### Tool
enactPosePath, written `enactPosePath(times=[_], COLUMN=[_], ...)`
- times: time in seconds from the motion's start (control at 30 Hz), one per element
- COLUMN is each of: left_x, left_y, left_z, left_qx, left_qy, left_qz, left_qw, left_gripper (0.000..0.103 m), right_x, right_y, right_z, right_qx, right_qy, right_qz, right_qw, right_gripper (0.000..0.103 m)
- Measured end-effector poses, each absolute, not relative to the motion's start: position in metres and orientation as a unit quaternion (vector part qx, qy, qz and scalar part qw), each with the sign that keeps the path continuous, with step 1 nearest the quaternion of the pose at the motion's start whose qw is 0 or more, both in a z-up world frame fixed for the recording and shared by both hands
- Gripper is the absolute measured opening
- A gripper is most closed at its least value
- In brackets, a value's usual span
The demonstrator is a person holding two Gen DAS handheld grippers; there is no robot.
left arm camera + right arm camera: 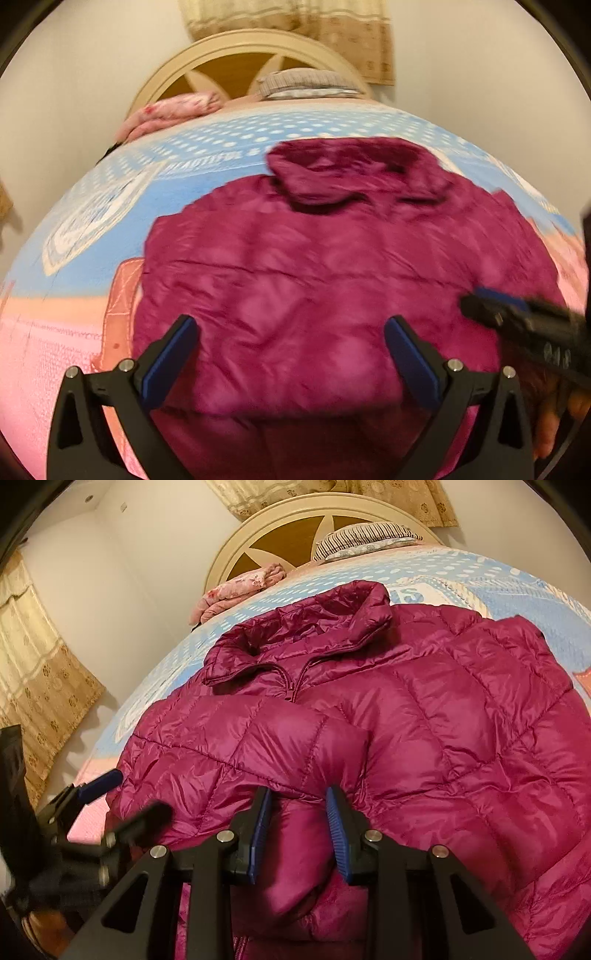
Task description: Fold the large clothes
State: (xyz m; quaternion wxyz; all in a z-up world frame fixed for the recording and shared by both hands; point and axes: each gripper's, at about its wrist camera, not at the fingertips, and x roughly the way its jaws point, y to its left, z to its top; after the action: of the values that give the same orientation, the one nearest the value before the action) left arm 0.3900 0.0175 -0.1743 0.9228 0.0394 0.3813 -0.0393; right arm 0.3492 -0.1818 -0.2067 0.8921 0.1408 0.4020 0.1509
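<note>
A magenta quilted jacket (424,709) lies spread on the bed (517,590), collar toward the headboard (280,528). The right gripper (297,827) sits at the jacket's near edge, its blue pads pinching a puffy fold of the sleeve between them. The left gripper (291,354) hovers over the jacket's near part, jaws spread wide with nothing clamped.
</note>
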Motion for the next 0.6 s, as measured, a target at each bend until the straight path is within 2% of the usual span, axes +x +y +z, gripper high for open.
enactPosePath(times=[0.6], left_x=[0.440], left_y=[0.033], left_z=[-0.206], left_qx=[0.018], left_qy=[0.428], left_qz=[-0.002], left_qw=[0.904], left_gripper=[0.103], right_x=[0.346], right_y=[-0.169], right_z=[-0.206], right_qx=[0.093], right_qy=[0.400], right_qz=[0.130], right_qw=[0.902], right_gripper=[0.032])
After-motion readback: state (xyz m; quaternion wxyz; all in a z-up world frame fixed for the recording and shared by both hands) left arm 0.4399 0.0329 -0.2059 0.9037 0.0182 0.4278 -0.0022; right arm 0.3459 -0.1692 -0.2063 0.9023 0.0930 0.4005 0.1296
